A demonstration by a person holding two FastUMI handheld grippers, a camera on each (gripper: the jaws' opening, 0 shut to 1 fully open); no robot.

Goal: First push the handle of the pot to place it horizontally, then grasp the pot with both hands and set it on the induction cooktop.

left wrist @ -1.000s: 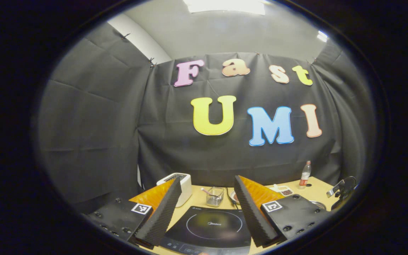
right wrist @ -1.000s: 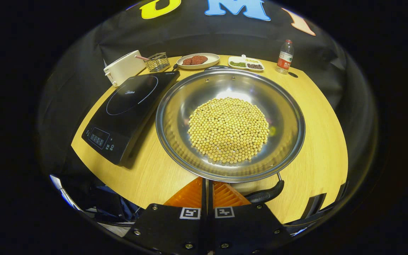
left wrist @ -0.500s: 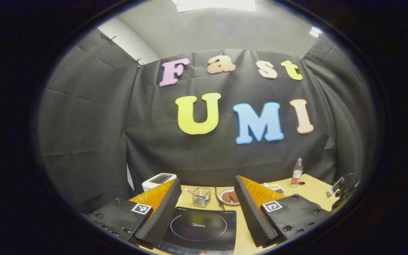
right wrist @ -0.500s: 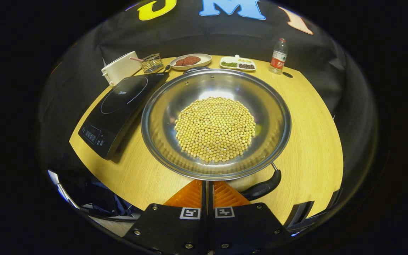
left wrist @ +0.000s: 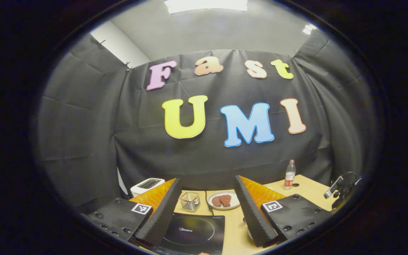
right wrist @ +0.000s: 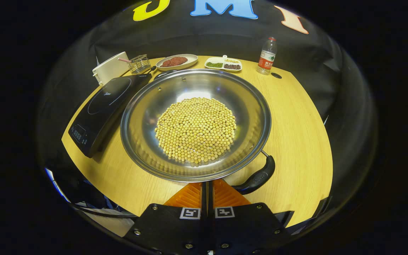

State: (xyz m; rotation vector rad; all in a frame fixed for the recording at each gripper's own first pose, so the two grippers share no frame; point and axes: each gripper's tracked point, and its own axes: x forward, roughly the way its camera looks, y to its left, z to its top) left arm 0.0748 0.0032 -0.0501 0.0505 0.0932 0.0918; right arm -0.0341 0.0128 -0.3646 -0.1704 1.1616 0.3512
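Observation:
The pot [right wrist: 143, 106], a wide steel pan with a heap of yellow beans [right wrist: 196, 129], stands on the wooden table [right wrist: 296, 117] in the right gripper view. Its black long handle [right wrist: 257, 176] points toward the near right; a small black handle [right wrist: 164, 73] sits on the far rim. My right gripper [right wrist: 207, 183] is shut and empty, its tips at the pot's near rim, touching the long handle's free end. The black induction cooktop [right wrist: 101, 106] lies just left of the pot. My left gripper [left wrist: 207, 179] is open, held high above the cooktop [left wrist: 190, 233].
Along the table's back edge stand a white toaster [right wrist: 110, 67], a wire basket [right wrist: 140, 63], a plate of meat patties [right wrist: 176, 62], a divided dish of beans [right wrist: 223, 64] and a water bottle [right wrist: 267, 56]. A phone on a mount [left wrist: 338, 187] sits at the right.
The pot has turned, its long handle swinging from near-front toward the right beside the shut right gripper. The left gripper has swung right, so the cooktop slid left in its view.

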